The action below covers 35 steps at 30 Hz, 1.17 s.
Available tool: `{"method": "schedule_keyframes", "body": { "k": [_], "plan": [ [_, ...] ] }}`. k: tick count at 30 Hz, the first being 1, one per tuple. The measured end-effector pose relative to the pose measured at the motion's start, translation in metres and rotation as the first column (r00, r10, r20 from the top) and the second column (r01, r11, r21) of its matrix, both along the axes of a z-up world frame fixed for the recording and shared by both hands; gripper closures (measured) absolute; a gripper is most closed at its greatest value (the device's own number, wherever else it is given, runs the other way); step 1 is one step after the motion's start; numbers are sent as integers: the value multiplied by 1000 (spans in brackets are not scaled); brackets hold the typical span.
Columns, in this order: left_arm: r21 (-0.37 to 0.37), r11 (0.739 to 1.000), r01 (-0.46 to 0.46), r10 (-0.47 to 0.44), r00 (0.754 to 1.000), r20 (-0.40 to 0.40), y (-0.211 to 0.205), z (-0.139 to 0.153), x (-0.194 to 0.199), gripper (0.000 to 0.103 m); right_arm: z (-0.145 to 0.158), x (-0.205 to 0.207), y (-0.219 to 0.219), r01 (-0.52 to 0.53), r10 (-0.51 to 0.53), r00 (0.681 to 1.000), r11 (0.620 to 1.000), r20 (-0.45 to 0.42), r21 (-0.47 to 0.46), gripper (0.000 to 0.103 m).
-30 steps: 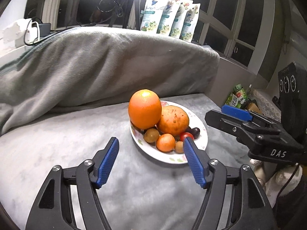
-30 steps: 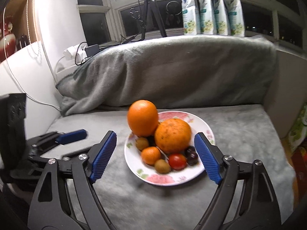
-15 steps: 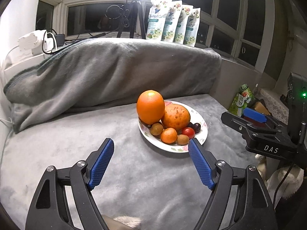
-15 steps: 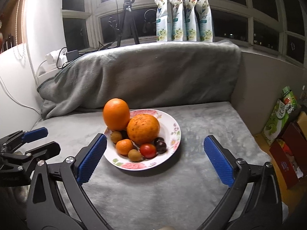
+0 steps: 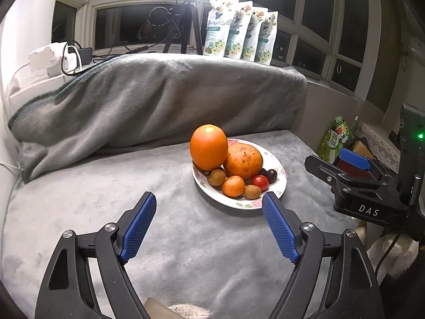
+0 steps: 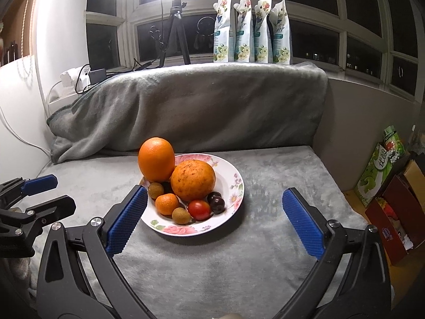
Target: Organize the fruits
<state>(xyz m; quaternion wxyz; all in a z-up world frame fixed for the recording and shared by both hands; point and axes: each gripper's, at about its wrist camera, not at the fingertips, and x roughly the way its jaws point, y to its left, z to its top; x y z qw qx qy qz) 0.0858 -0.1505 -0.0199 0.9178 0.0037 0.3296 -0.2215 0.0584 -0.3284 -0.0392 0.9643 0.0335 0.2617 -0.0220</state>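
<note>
A floral white plate (image 5: 279, 186) (image 6: 233, 186) sits on the grey blanket-covered surface and holds fruit. A tall smooth orange (image 5: 209, 146) (image 6: 156, 159) stands at the plate's left rim. A rough orange (image 5: 243, 161) (image 6: 192, 180) lies beside it. In front lie a small mandarin (image 5: 233, 186) (image 6: 167, 203), a red tomato (image 5: 260, 182) (image 6: 199, 209), dark grapes (image 6: 216, 202) and brown longans (image 5: 252, 192) (image 6: 181, 215). My left gripper (image 5: 209, 202) is open and empty, short of the plate. My right gripper (image 6: 214, 195) is open and empty, its jaws wide around the plate's near side.
A bunched grey blanket (image 5: 159, 101) rises behind the plate. Several white pouches (image 6: 251, 32) and a tripod (image 6: 174, 32) stand on the window sill. Boxes and a green packet (image 6: 379, 167) sit off the right edge. A power strip (image 5: 50, 58) lies at back left.
Both grippers have pulled back and up from the plate, so the fruit looks smaller and farther. The fruit has not moved. Both jaws stay open.
</note>
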Motion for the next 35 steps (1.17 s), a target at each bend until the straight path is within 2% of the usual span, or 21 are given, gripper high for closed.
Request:
{"method": "schedule_keyframes", "body": {
  "k": [35],
  "plan": [
    [-5,1000,-4,4,1000,23,1,6,-5,21,-8,2,0,12,-12,1000,1000,-23,1,0]
  ]
}}
